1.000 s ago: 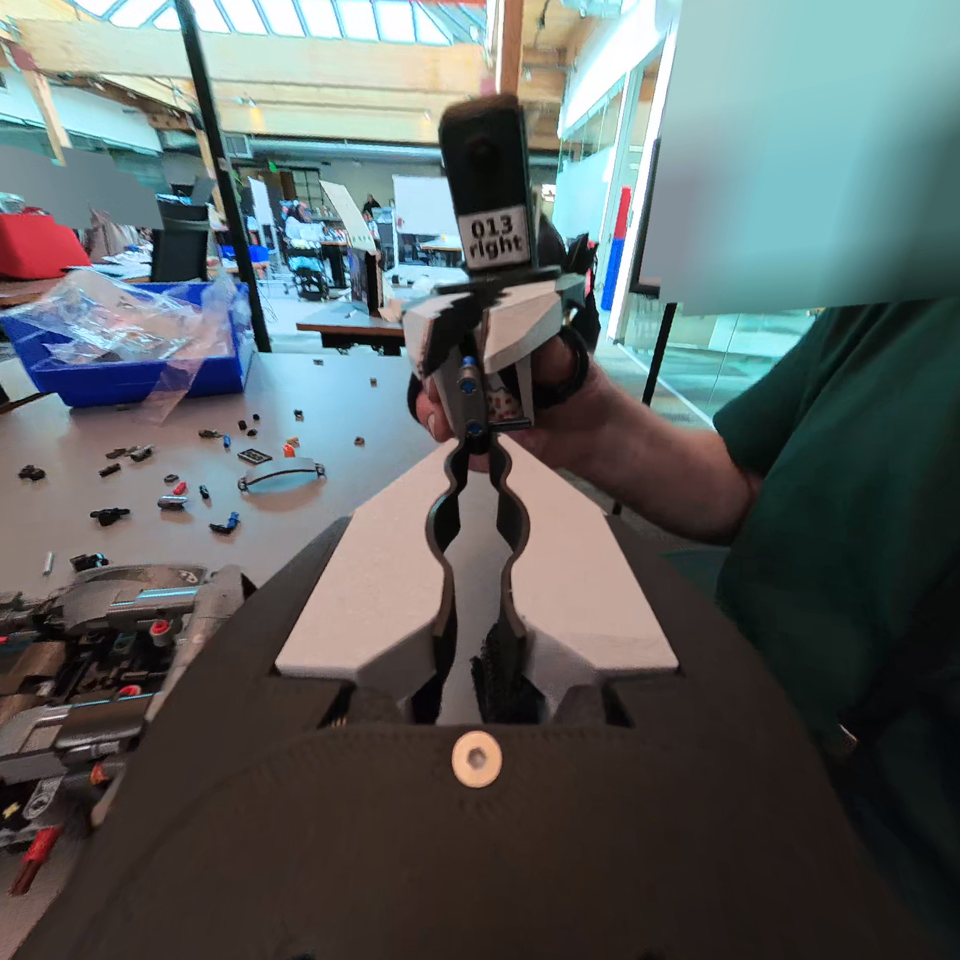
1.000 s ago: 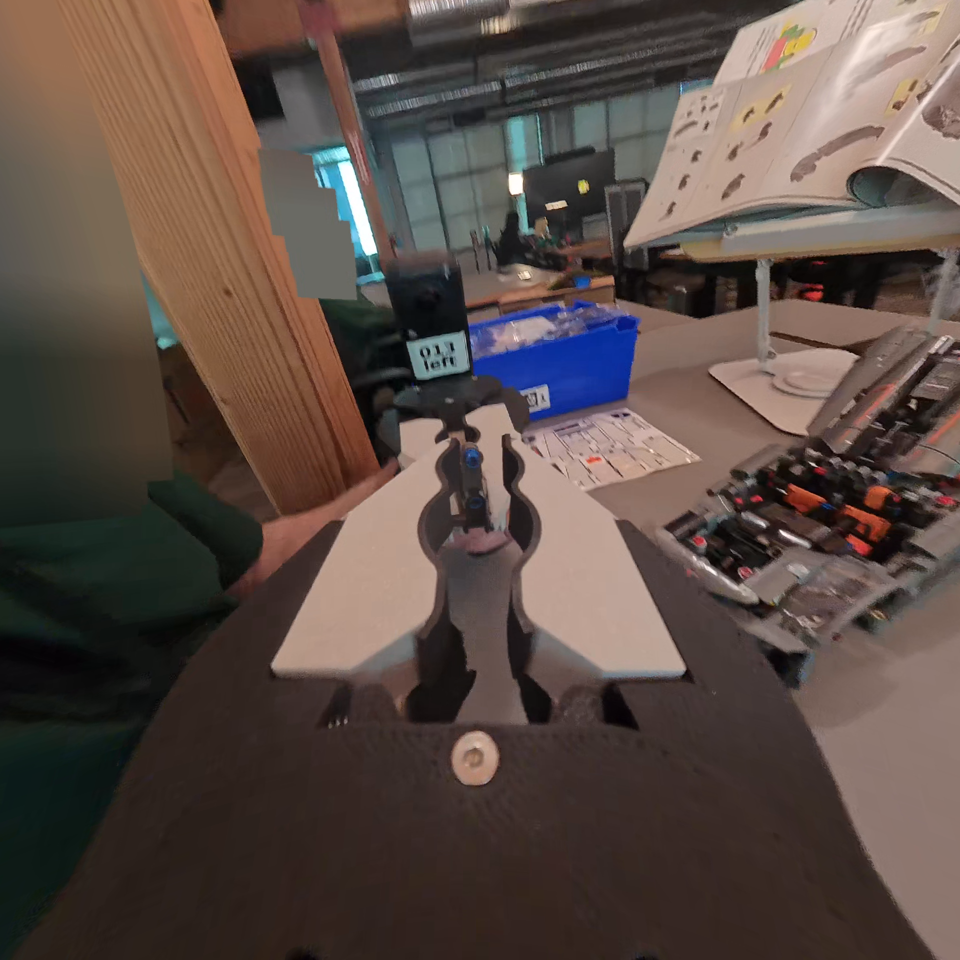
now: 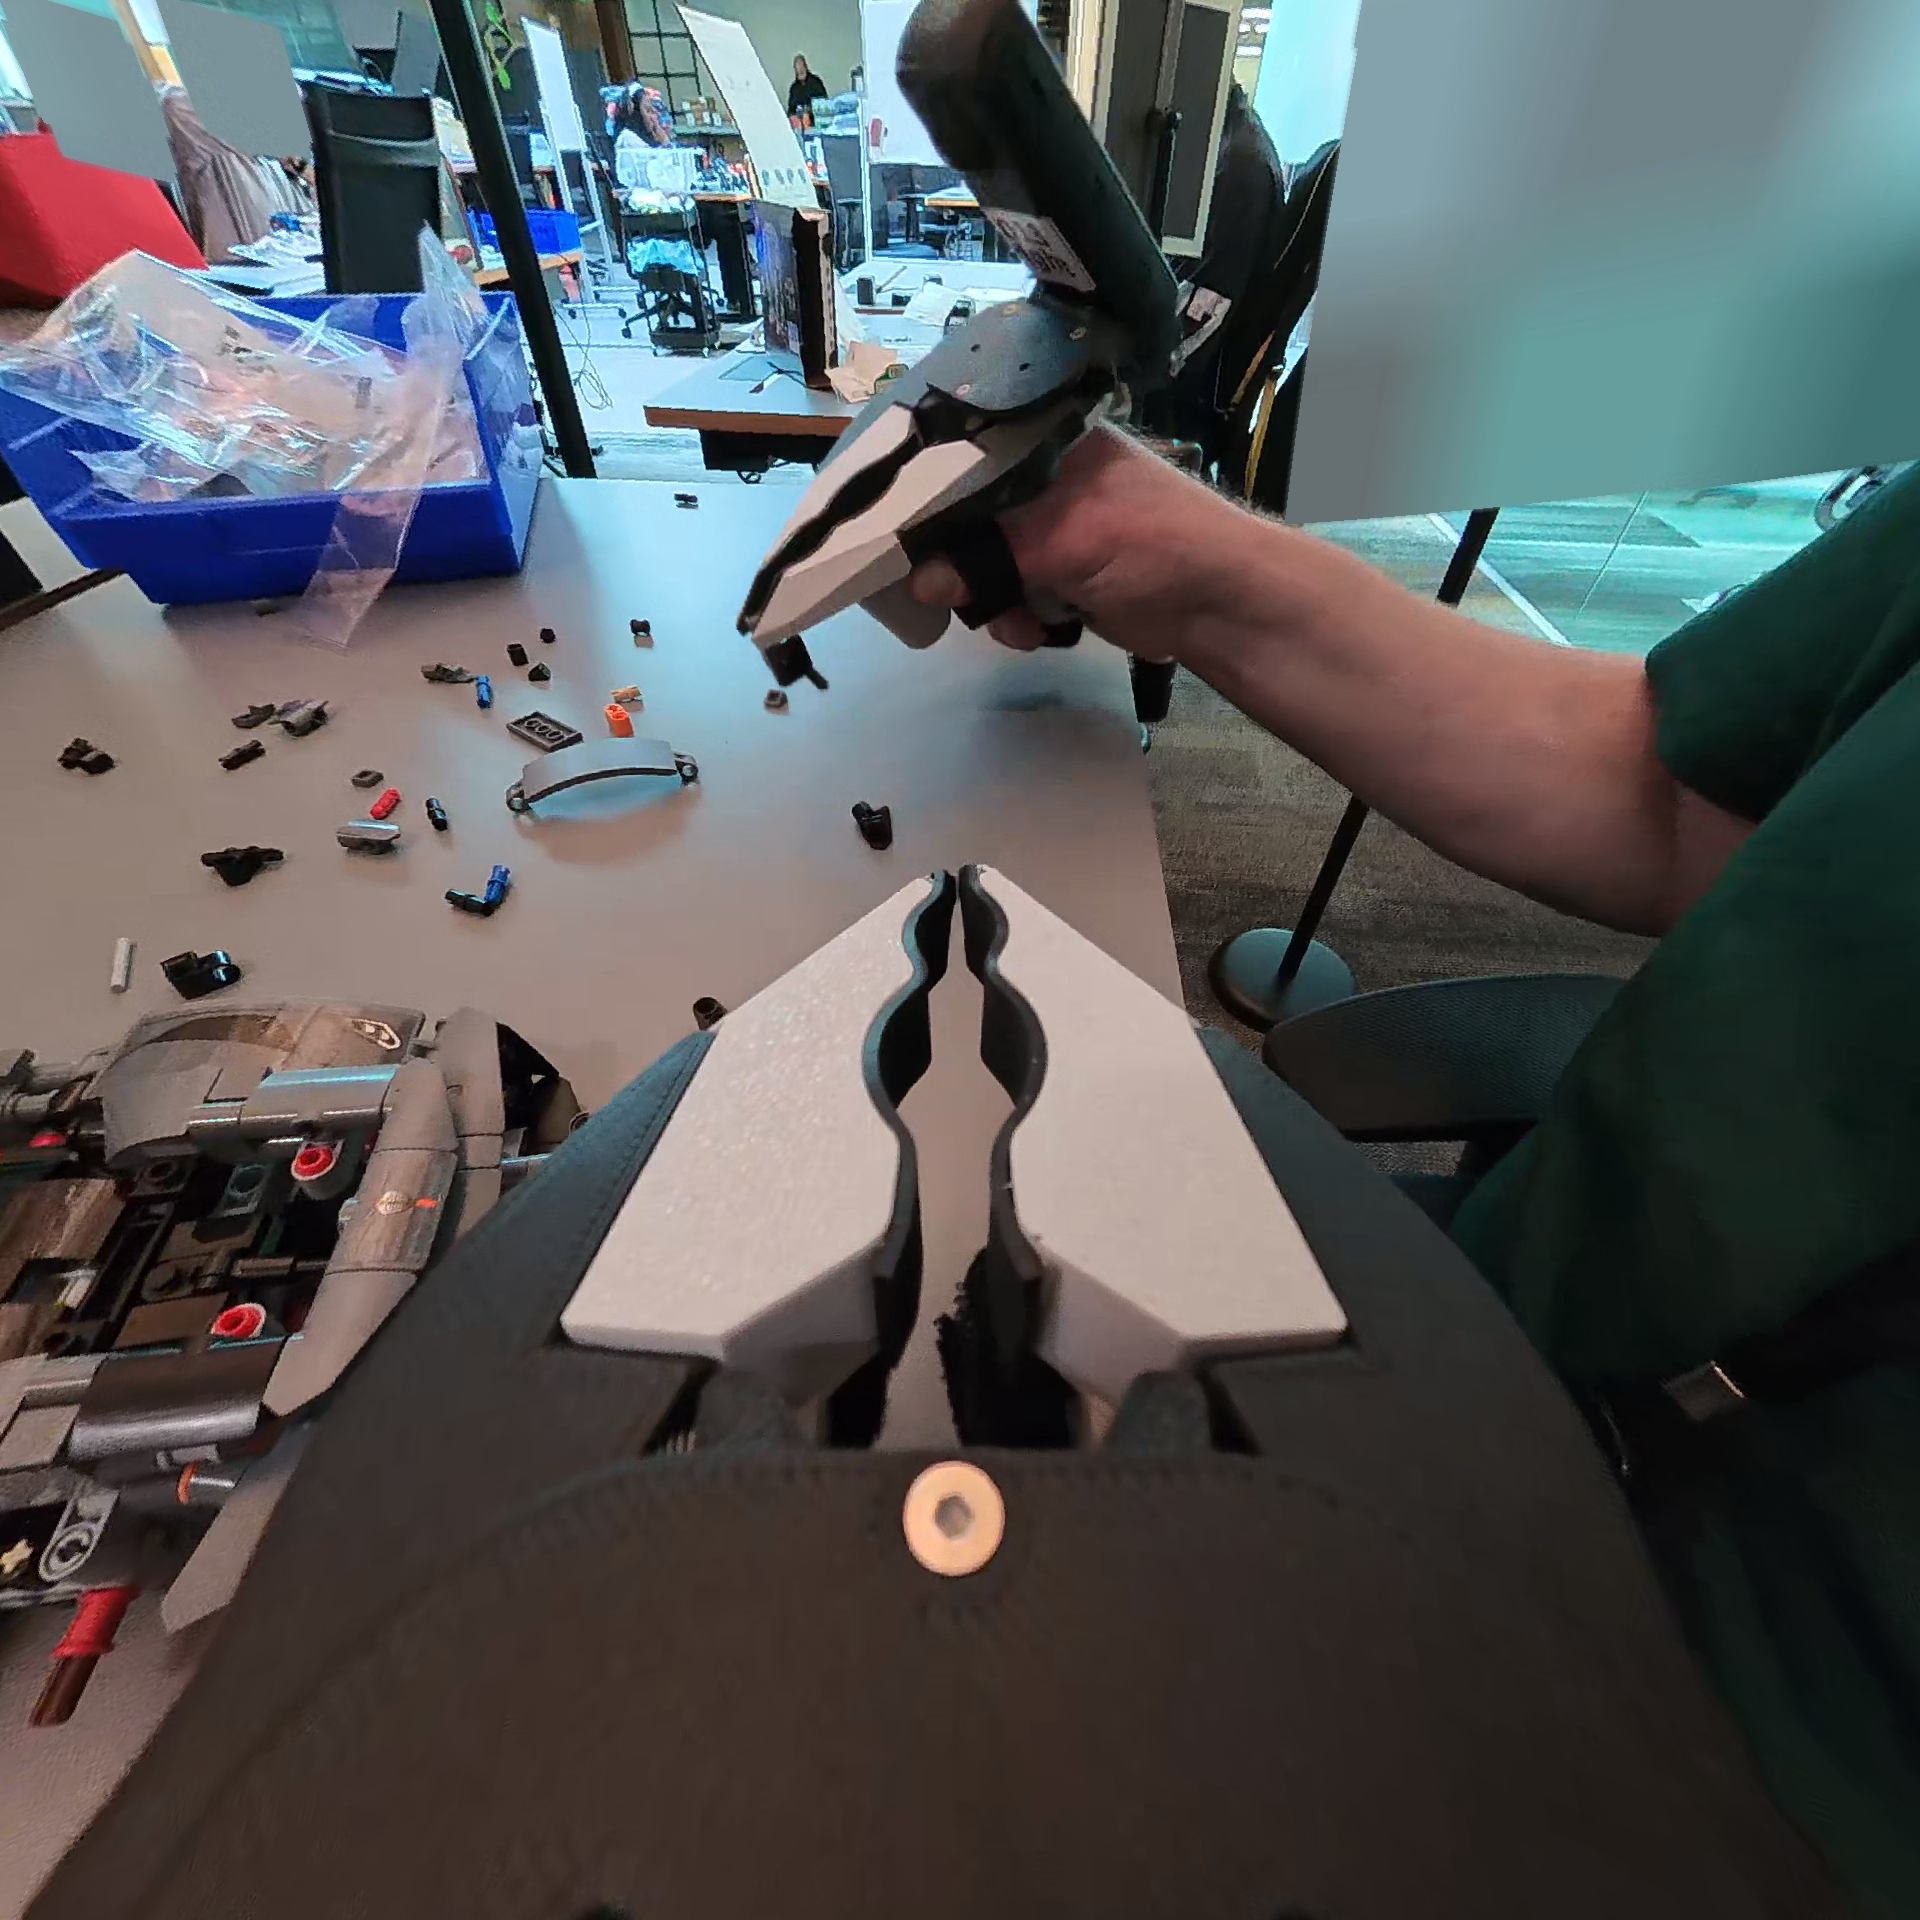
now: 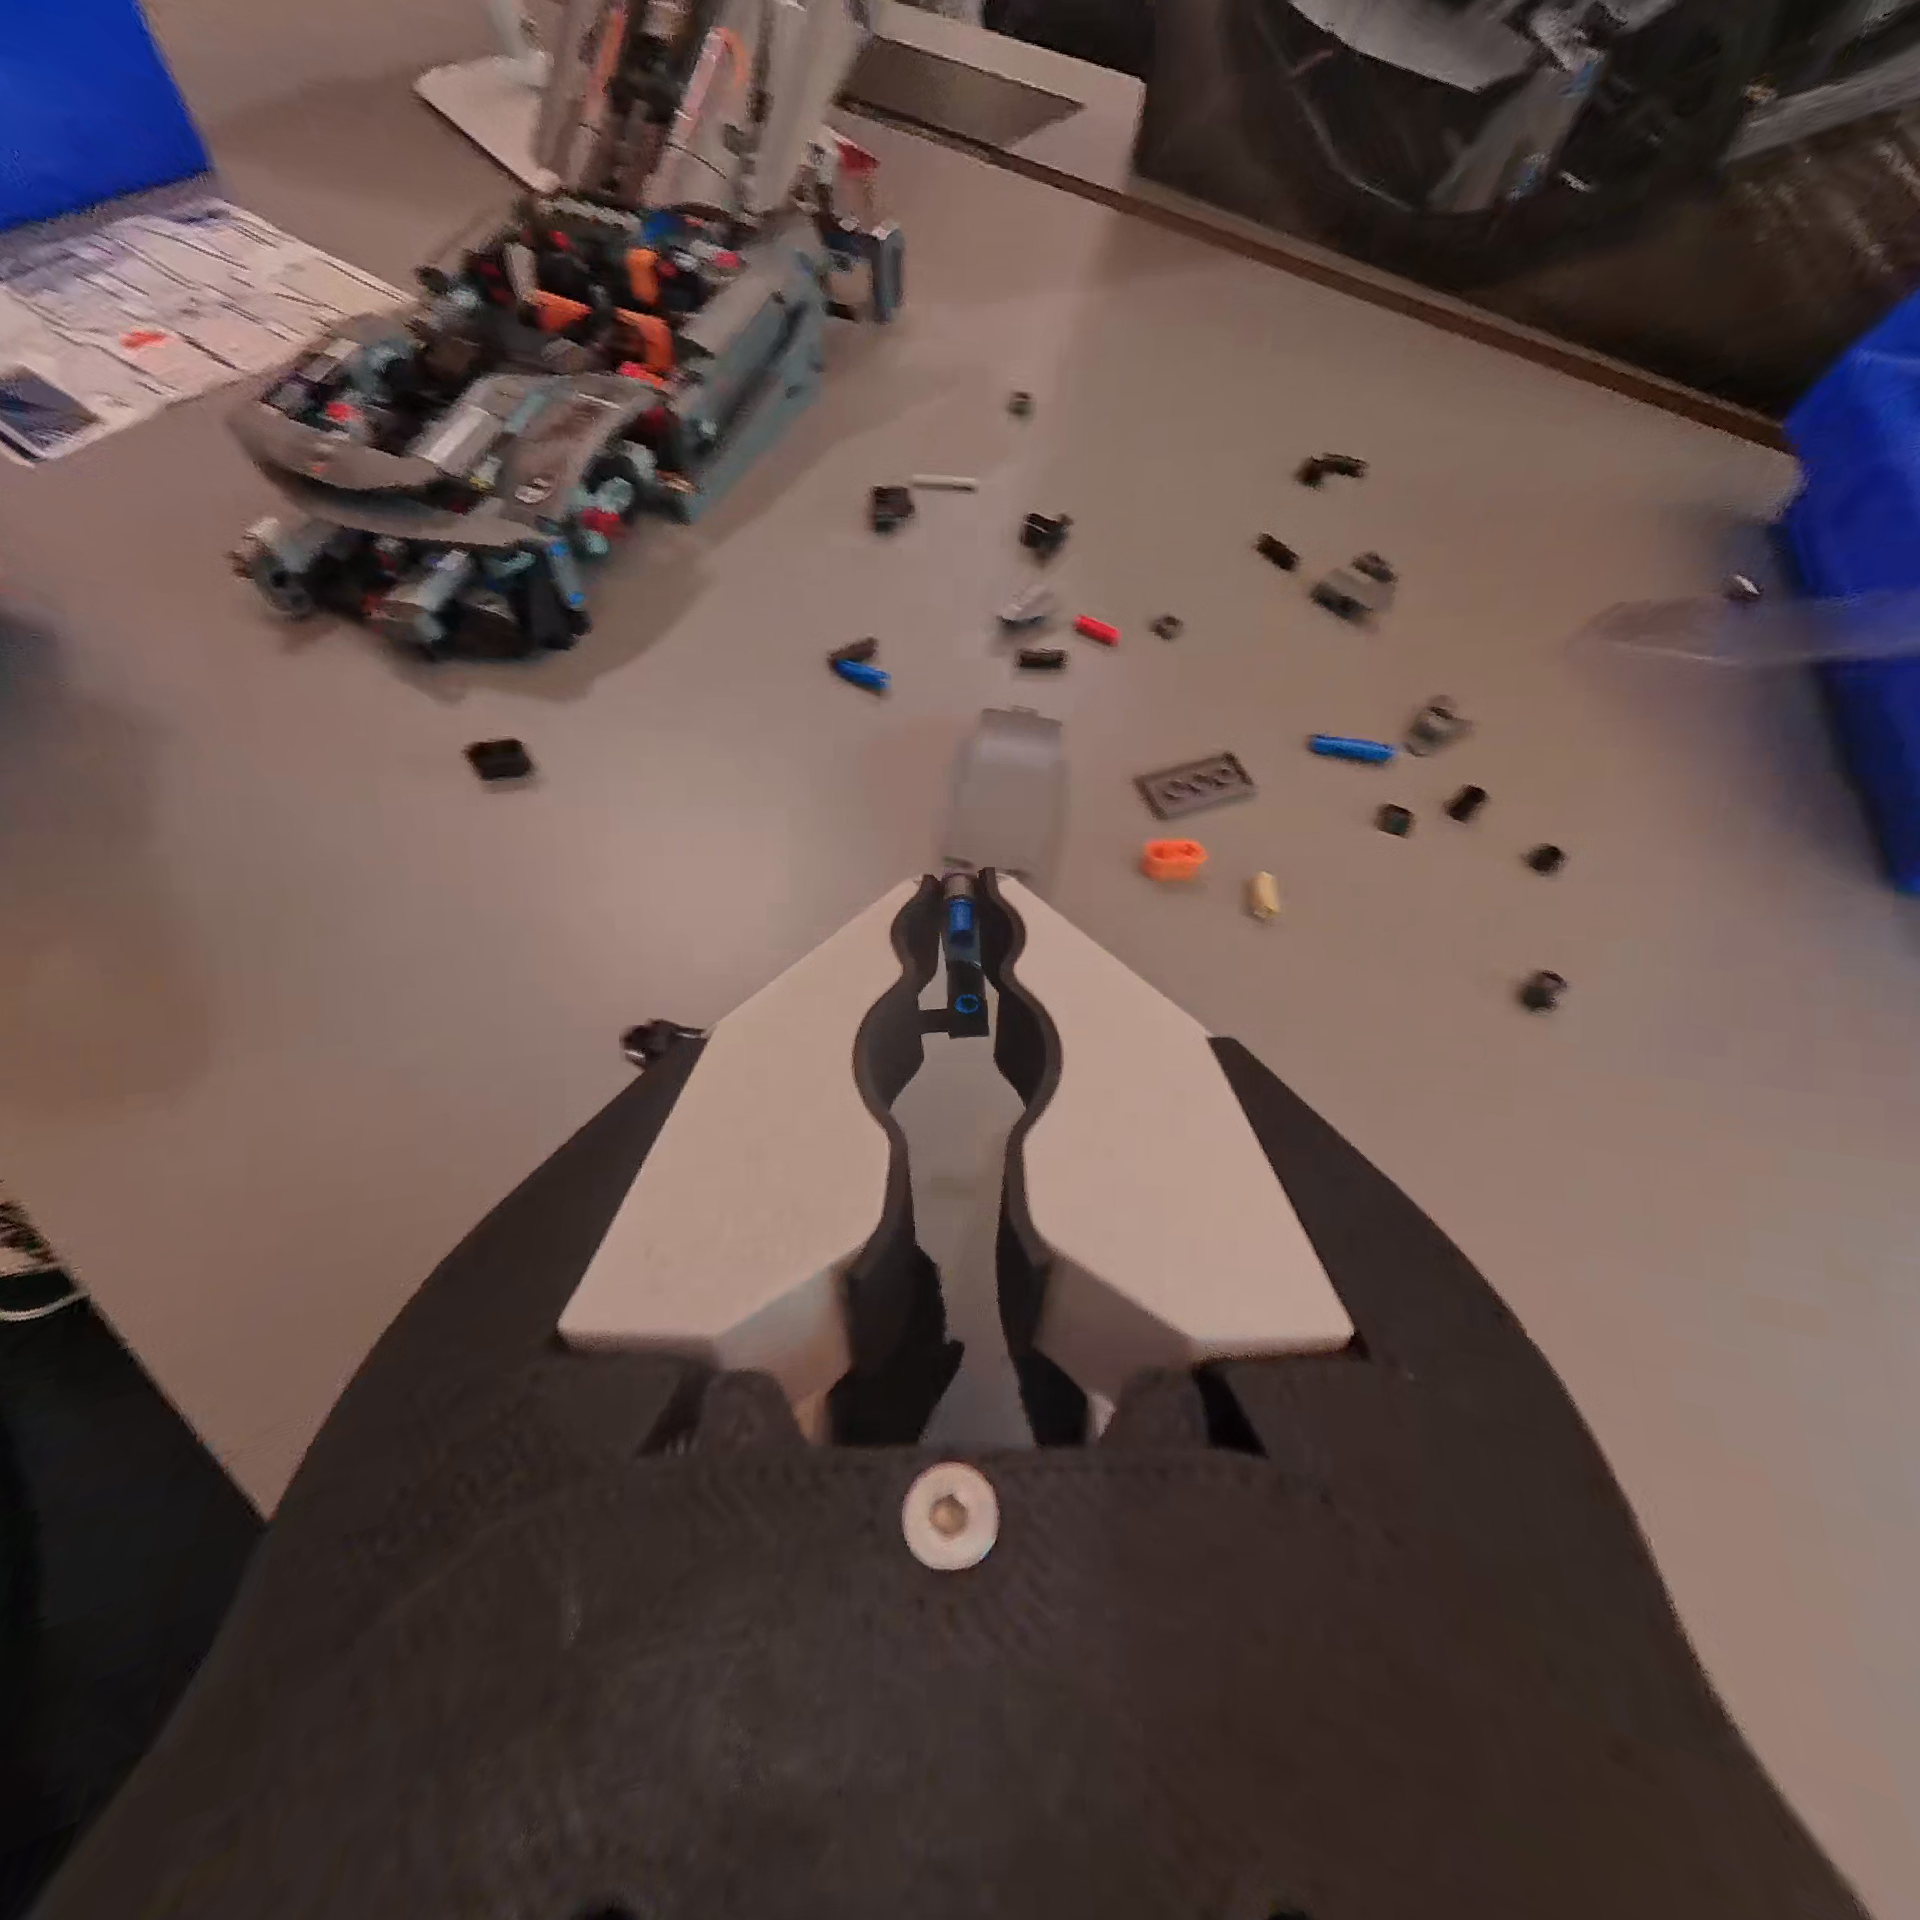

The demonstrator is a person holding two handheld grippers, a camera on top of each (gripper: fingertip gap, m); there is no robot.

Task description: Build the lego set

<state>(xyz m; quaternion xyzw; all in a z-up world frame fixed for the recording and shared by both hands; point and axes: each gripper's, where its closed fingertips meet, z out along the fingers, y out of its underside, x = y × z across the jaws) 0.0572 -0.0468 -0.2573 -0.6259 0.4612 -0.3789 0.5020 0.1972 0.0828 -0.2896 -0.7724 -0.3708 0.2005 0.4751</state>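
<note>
My right gripper (image 4: pixel 961 883) is shut on a small black connector with blue pins (image 4: pixel 961 956) and holds it above the grey table (image 4: pixel 520 935), over a grey curved panel (image 4: pixel 1008 790). In the left wrist view the right gripper (image 3: pixel 758 623) hangs tilted down over the table's far right part, the black connector (image 3: pixel 795 665) sticking out below its tips. My left gripper (image 3: pixel 956 881) is shut and empty above the table. The part-built grey Lego car (image 3: pixel 260 1143) lies to its left, and also shows in the right wrist view (image 4: pixel 540 416).
Several loose small pieces lie scattered around the curved panel (image 3: pixel 603 774), among them an orange bush (image 4: pixel 1174 860) and a dark plate (image 4: pixel 1195 781). A blue bin with clear bags (image 3: pixel 291 520) stands at the back. A printed sheet (image 4: pixel 125 322) lies by the car. The table edge (image 3: pixel 1153 831) is close on the right. About 20 centimetres separates my left fingertips from my right. Between my right fingertips and the orange bush (image 4: pixel 1174 860) there is roughly 8 centimetres. Look for it in the left wrist view (image 3: pixel 621 714) too.
The grippers were tip to tip in the air. They have parted: the right one swung down over the table with the connector, and the left one now points at the table.
</note>
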